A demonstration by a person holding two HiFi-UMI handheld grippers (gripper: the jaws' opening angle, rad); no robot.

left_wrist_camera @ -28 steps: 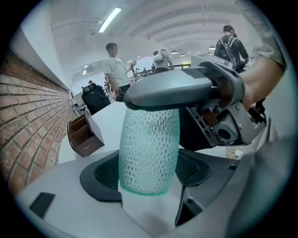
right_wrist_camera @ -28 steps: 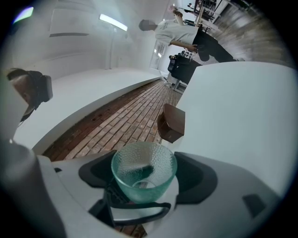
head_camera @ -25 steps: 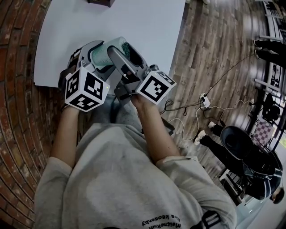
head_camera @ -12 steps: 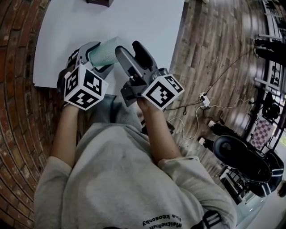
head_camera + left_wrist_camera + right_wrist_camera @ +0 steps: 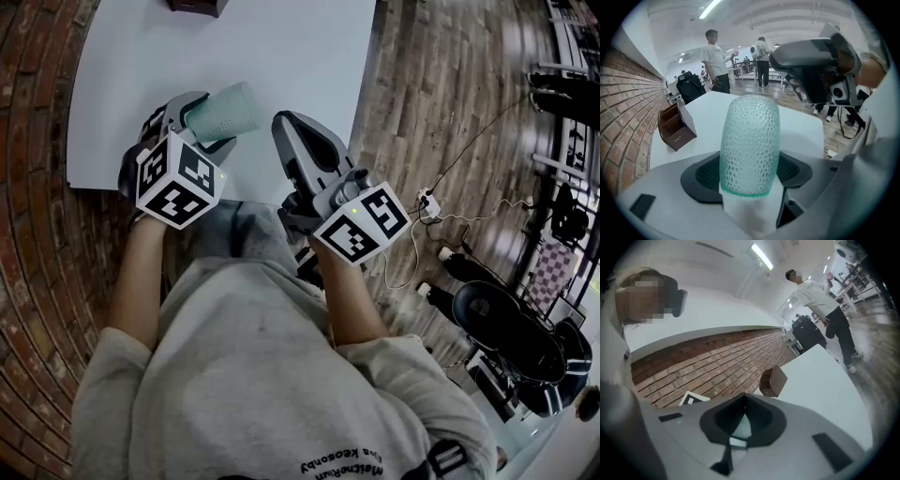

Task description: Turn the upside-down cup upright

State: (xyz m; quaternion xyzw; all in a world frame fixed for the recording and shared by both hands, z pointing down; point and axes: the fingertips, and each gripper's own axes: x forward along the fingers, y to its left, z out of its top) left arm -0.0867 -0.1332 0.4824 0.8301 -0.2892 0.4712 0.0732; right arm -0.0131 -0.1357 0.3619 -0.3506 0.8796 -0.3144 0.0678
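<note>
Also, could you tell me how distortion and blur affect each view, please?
Head view: fisheye bows the table; the floor at right looks smeared. Left gripper view: dark round vignette, cup sharp, ceiling light bright. Right gripper view: same vignette, soft toward the rim.

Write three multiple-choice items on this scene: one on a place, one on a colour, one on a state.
1. Where does the brown box stand?
A. on the table
B. on the floor
C. in a gripper

2. What colour is the cup?
A. red
B. pale green
C. black

3. How are the right gripper's jaws?
A. together, empty
B. clamped on the cup
C. wide apart

1 A: it sits at the table's far end.
2 B: the cup in the left gripper is pale green.
3 A: its jaws meet with nothing between.
</note>
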